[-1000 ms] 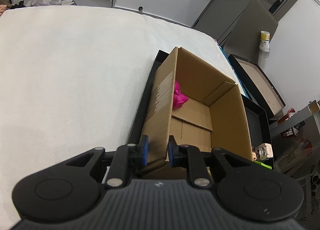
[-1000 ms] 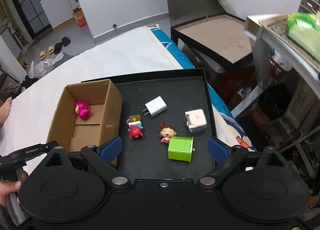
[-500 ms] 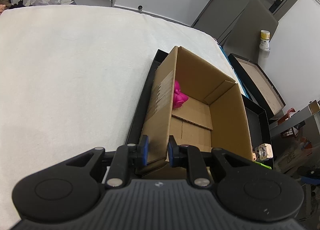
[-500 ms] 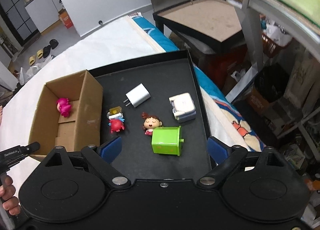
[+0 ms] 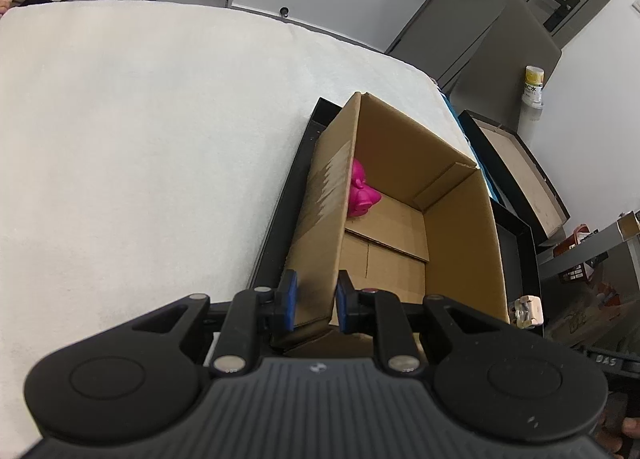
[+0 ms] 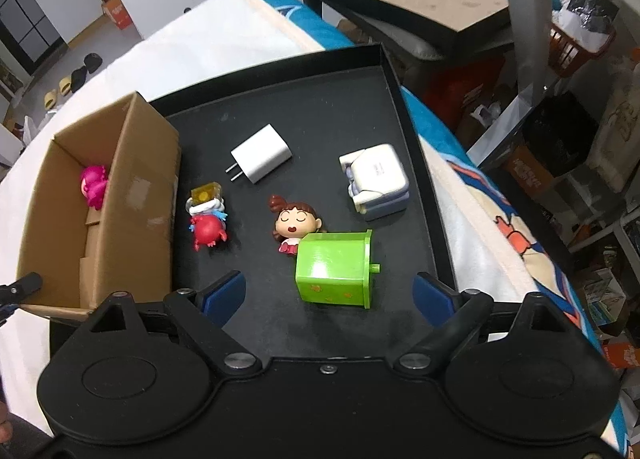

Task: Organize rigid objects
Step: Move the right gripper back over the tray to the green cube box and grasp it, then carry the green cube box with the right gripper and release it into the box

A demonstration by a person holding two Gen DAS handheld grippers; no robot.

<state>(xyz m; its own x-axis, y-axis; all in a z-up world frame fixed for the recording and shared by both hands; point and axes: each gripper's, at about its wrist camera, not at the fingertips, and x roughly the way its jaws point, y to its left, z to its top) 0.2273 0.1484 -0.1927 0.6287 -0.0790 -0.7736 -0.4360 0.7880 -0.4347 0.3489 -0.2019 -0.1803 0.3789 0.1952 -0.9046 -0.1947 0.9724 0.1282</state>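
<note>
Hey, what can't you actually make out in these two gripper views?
- Pink toy, left wrist view: lower part hidden behind the box wall.
- Doll, right wrist view: legs hidden behind the green box.
- Bottle, left wrist view: label too small to read.

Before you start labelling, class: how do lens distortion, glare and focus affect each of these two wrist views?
Left wrist view: fisheye bends the white bed's far edge into a curve; the cardboard box looks sharp. Right wrist view: straight rims of the black tray bow outward; a bright highlight sits on the green box; the toys are in focus, no motion blur.
</note>
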